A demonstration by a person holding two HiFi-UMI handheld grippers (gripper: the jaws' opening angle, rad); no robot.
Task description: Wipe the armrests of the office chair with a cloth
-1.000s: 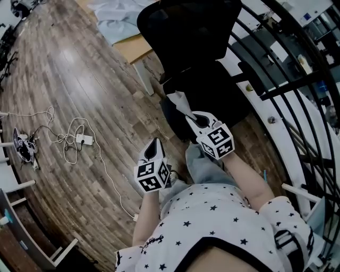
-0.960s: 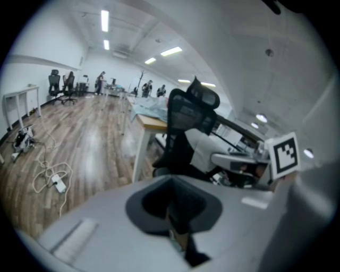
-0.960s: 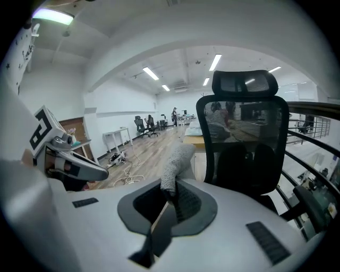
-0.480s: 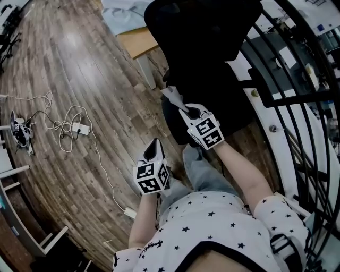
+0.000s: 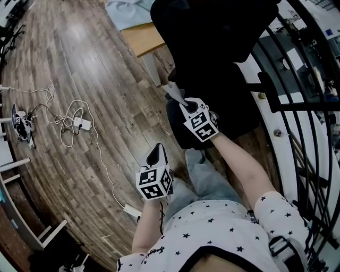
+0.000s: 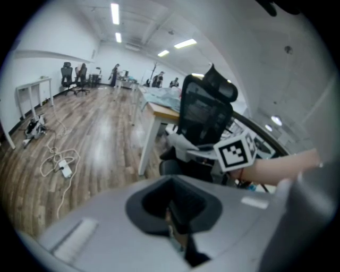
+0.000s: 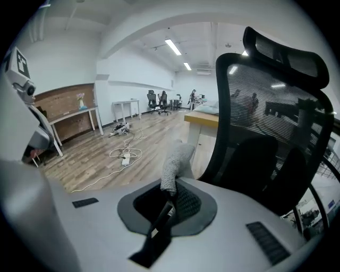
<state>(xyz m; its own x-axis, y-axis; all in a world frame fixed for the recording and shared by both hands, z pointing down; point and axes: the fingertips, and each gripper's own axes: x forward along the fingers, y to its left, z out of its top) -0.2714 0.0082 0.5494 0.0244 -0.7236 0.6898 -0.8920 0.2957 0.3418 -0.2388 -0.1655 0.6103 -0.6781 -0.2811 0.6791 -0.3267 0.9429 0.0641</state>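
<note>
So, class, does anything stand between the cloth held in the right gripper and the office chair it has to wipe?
Nothing visible does. The right gripper is shut on the cloth, and only open air lies between it and the chair just ahead. The armrest itself cannot be picked out.

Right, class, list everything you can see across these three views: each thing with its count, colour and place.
office chair: one, black, mesh back, ahead of the person.
cloth: one, pale grey, in the right gripper's jaws, beside the chair.
desk: one, wood top, white legs, left of the chair.
fabric: one heap, pale blue, on the desk.
power strip with cable: one, white, on the wooden floor.
railing: one, black, right of the chair.
far chairs: two, dark, at the room's end.
left gripper: one, grey, jaws together, empty, over the floor.
right gripper: one, grey, shut on the cloth.
shirt: one, white with stars, bottom of the head view.
</note>
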